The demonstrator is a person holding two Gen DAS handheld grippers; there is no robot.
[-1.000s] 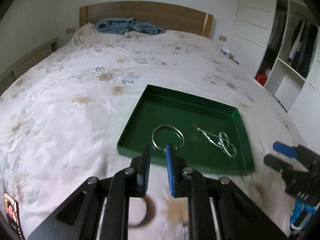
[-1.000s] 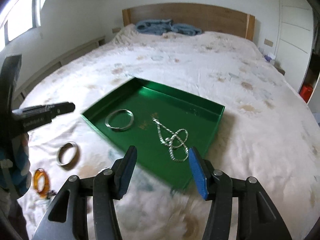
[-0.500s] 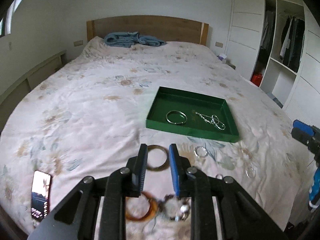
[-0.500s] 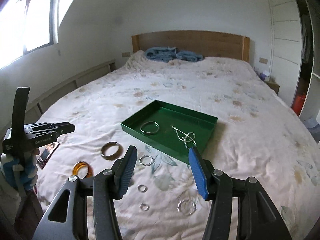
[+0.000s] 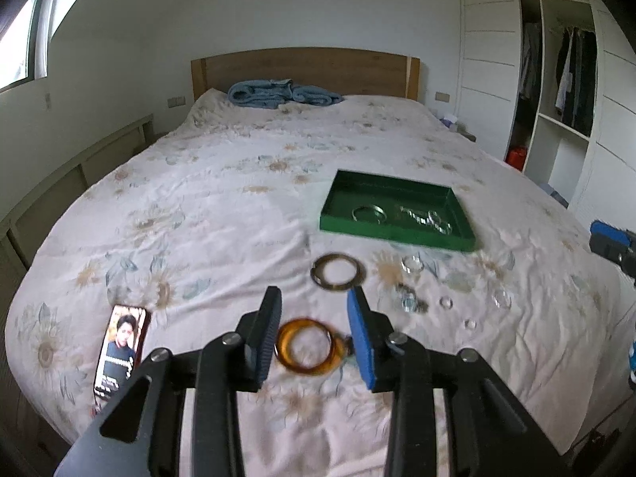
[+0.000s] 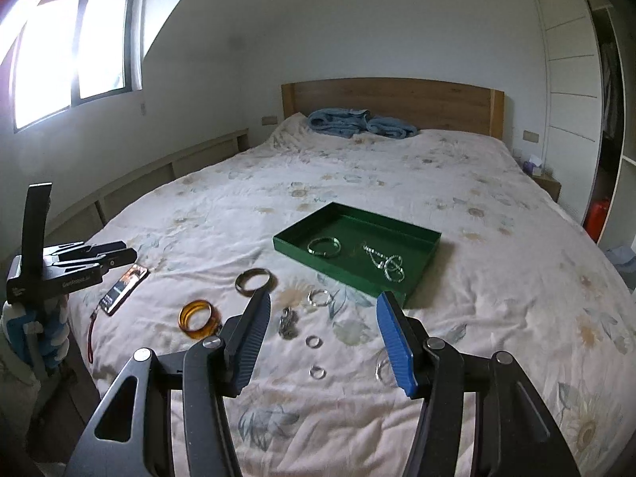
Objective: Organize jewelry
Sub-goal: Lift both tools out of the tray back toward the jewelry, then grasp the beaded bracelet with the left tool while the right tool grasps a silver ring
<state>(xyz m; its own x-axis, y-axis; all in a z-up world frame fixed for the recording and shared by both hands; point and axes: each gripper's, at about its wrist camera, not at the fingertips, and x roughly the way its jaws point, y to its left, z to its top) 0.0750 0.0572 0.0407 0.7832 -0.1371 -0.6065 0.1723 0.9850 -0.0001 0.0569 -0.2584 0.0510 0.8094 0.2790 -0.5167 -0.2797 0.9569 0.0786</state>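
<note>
Left tongs [image 5: 314,318] opening, empty, above a glossy amber bangle [image 5: 305,346]; right tongs [image 6: 324,326] apart, empty, over the crumpled floral bed [image 6: 497,318].

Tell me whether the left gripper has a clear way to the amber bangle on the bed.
Probably yes. The left gripper has its jaws opening and empty, and the amber bangle lies flat on the bedspread just beyond them, with nothing between.

Soft daylight from a glaring window [image 6: 75,51] — fisheye-bent edges, slight motion blur.
</note>
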